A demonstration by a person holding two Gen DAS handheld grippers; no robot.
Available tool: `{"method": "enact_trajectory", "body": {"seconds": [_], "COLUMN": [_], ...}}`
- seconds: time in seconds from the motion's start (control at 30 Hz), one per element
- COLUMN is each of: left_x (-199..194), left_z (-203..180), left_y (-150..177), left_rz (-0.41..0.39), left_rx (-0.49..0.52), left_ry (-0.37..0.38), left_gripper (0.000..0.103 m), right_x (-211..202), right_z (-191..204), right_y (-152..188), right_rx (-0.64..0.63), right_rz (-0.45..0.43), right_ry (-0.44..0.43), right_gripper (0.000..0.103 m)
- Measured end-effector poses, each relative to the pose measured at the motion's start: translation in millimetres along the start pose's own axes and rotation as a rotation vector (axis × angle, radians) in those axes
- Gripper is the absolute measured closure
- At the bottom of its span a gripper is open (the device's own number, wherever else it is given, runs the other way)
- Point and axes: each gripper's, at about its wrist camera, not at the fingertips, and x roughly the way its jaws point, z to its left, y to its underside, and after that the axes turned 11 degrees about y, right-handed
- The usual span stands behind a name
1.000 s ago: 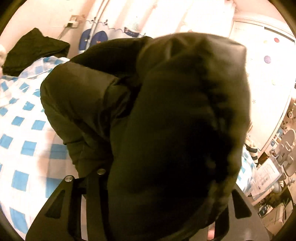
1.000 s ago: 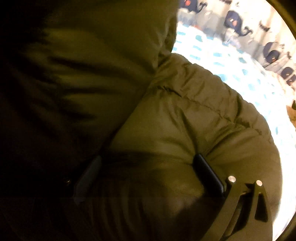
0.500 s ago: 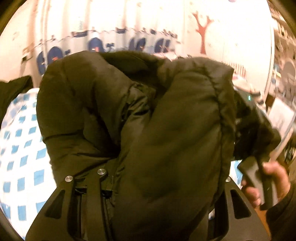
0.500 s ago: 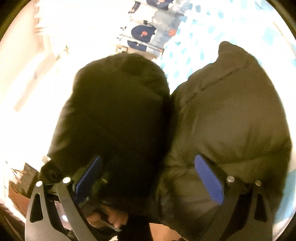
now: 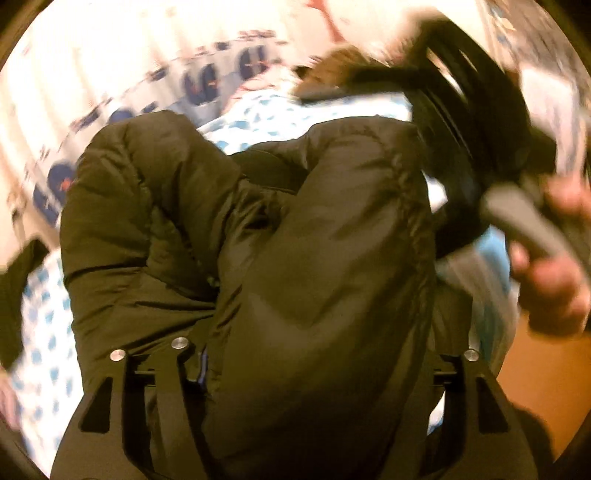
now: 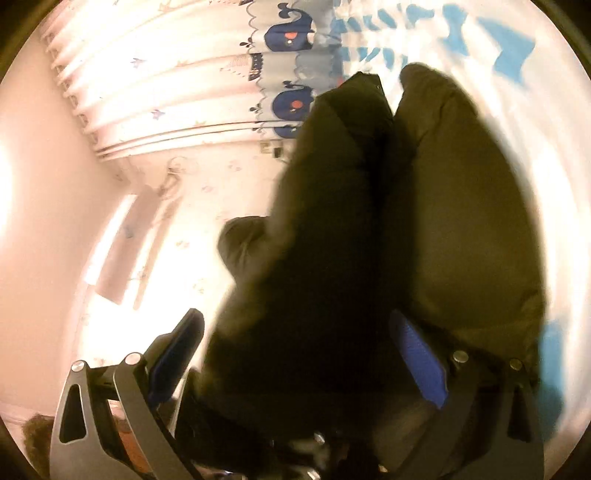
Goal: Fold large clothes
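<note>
Left gripper, jaws opening, with a thick fold of the dark olive puffer jacket bulging up between and ahead of its fingers; whether the pads still press the fabric cannot be told, since the padding hides them. Right gripper, jaws spread wide: the blue pad of its right finger lies against the jacket bulk, while the left finger stands clear of it, so the grasp reads as loosened. The same gripper appears blurred beyond the right finger of the left one, carried by a hand.

The step in hand is judged to be laying the doubled jacket down. To do it well, let the bundle settle on the bed before the fingers withdraw, draw both grippers back along the fold line so the slippery padded shell does not spring open, then press out trapped air.

Surface: a bedsheet in white with blue checks, beyond and to the left of the left fingers. Room: a whale-print curtain ahead of the right fingers, pale patterned walls, a second dark garment at far left.
</note>
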Motion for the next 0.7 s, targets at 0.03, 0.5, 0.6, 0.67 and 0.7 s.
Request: {"method": "enact_trajectory", "body": {"seconds": [0.03, 0.5, 0.6, 0.67, 0.7], "left_x": [4, -22, -80, -113, -123], "left_z": [-11, -31, -8, 27, 45], "left_y": [1, -1, 11, 12, 10], "left_rz": [0.018, 0.142, 0.074, -0.019, -0.068], "left_rx": [0.045, 0.176, 0.062, -0.092, -0.156], "left_ry": [-0.012, 0.064, 0.273, 0.385, 0.395], "left_gripper": [0.041, 0.027, 0.027, 0.027, 0.025], "right_x": [-10, 42, 26, 20, 23], "right_z": [9, 43, 32, 29, 31], "right_y": [-1, 30, 35, 36, 29], "right_rx": [-0.05, -0.513, -0.467, -0.464, -0.467], "right_rz": [-0.044, 0.101, 0.086, 0.085, 0.088], "right_ry": [0.06, 0.801, 0.744, 0.734, 0.735], "right_gripper": [0.007, 0.007, 0.007, 0.007, 0.007]}}
